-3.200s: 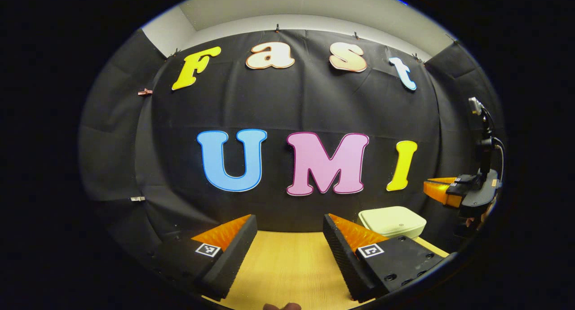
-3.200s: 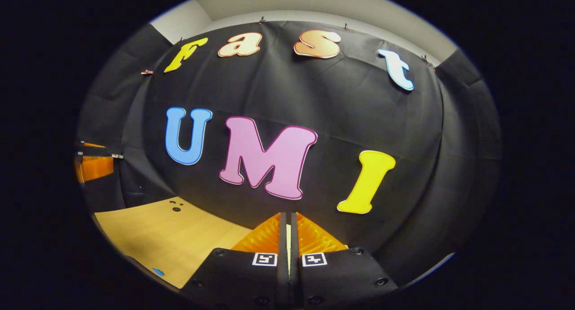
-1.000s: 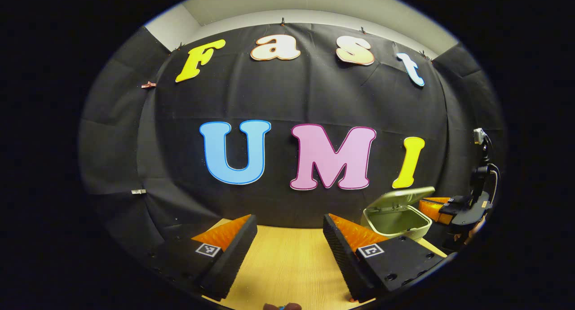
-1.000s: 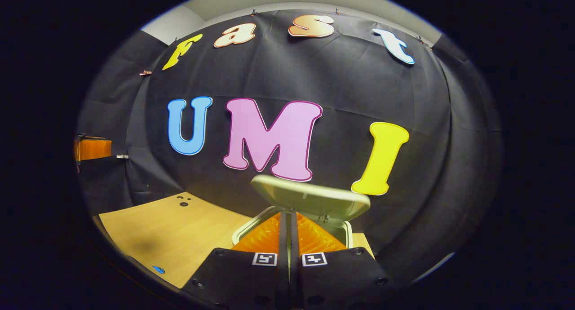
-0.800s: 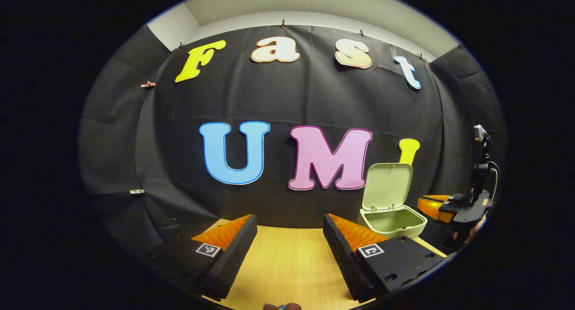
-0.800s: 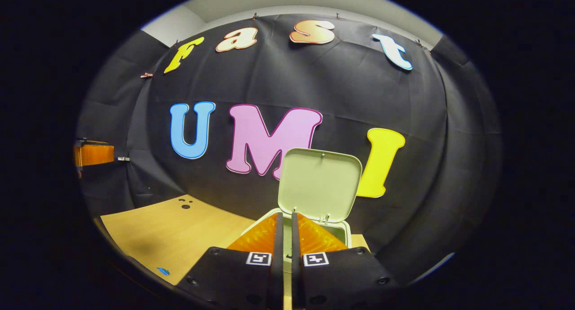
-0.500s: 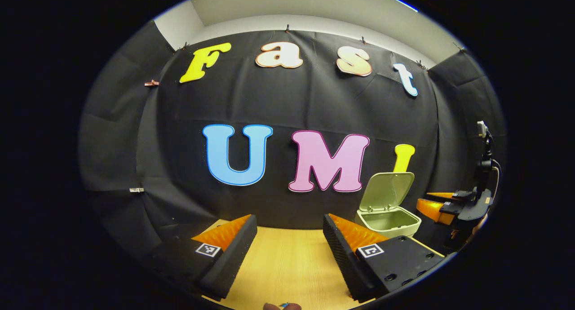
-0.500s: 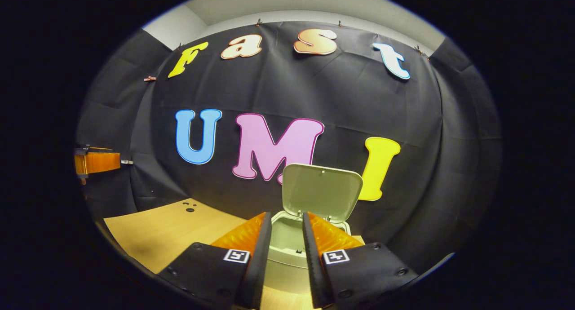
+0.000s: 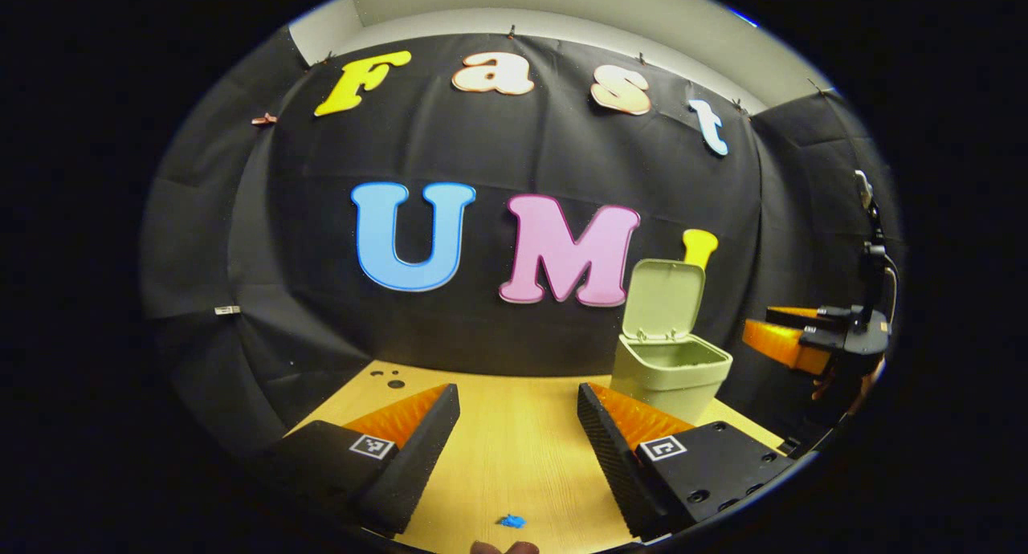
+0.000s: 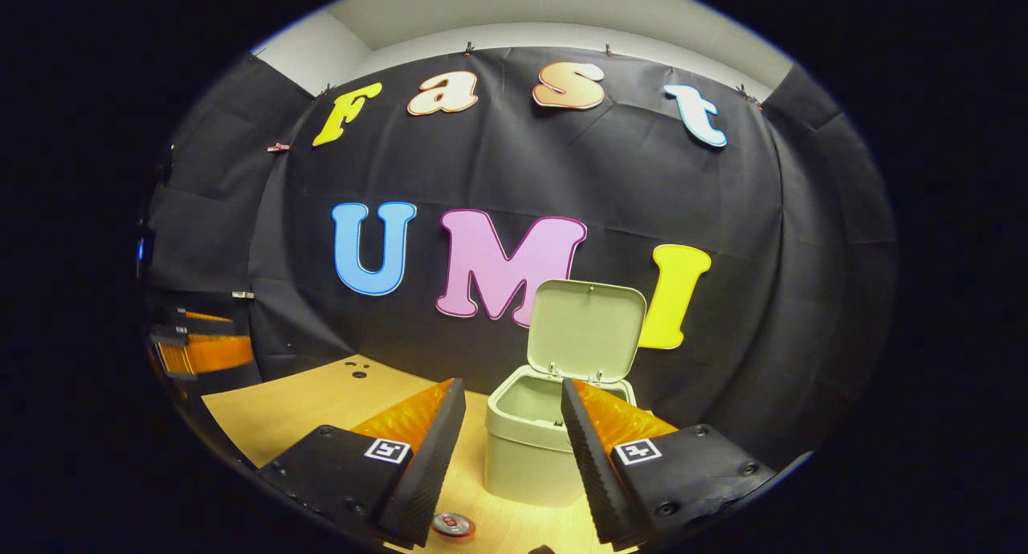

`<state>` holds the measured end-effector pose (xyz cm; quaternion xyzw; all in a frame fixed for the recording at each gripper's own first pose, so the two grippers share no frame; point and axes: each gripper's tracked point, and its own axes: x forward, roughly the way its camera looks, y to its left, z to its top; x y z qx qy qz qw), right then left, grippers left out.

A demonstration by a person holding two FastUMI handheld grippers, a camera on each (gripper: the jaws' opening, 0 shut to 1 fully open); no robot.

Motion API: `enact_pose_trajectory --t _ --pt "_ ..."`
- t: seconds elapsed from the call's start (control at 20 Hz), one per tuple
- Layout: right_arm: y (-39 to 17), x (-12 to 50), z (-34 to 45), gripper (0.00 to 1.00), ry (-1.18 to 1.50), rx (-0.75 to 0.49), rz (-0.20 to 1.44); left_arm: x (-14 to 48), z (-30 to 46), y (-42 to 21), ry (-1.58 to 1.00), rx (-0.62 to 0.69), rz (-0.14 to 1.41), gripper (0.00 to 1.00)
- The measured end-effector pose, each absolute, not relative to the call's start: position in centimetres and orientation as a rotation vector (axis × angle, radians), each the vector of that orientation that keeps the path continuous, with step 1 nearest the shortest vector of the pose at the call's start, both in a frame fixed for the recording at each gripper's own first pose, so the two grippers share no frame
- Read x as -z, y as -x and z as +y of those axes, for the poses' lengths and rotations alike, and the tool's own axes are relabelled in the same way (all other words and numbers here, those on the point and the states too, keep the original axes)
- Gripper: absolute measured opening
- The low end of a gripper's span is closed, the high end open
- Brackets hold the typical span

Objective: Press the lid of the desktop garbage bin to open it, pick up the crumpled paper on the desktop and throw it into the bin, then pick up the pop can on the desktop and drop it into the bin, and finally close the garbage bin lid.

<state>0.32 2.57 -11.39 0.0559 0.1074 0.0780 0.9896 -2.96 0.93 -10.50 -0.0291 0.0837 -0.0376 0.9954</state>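
In the right gripper view the pop can (image 10: 453, 525) lies on the counter (image 10: 321, 401) at the near edge, just ahead of the right hand-held gripper (image 10: 508, 425), whose fingers stand apart and empty. Beyond it the garbage bin (image 10: 536, 441) stands with its lid (image 10: 589, 329) tipped up. The left hand-held gripper (image 9: 514, 425) is also apart and empty; the paper goes first, so I judge each should drop low and straddle its object before closing.

The pop can (image 10: 453, 526) at six o'clock in the right gripper view is half cut off, and the small blue scrap (image 9: 511, 522) on the table (image 9: 514, 458) is too tiny to identify.
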Motion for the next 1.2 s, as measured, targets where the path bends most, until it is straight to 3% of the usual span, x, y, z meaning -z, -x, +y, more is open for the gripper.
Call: enact_pose_trajectory --t 0.55,1.0,1.2 --pt "4.3 10.1 0.6 0.79 -0.107 -0.140 0.253 29.2 0.4 4.2 -0.008 0.138 0.493 0.95" --pt "5.2 11.4 -4.2 0.80 -0.100 -0.075 0.297 39.4 -0.4 3.6 -0.010 0.140 0.710 0.94" --pt "5.0 12.4 -5.5 0.79 -0.118 -0.065 0.319 42.2 -0.7 3.6 -0.043 0.140 0.765 0.89"
